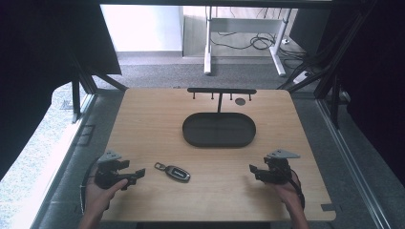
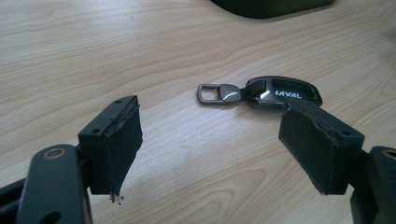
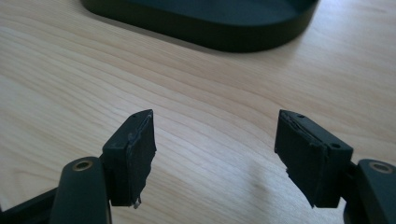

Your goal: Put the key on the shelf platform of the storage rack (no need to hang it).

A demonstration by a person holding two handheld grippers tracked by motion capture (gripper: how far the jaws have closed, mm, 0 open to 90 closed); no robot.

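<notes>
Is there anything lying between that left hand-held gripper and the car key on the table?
Nothing visible. Only bare table lies between the open left hand-held gripper and the car key, which lies flat just ahead of its jaws.

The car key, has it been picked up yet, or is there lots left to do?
Nothing looks done yet. The car key lies flat on the table, untouched. The left gripper points at it with open jaws, the key just ahead of them. The right gripper waits open over bare wood. Grabbing the key is left, then perhaps moving it to the black tray.
</notes>
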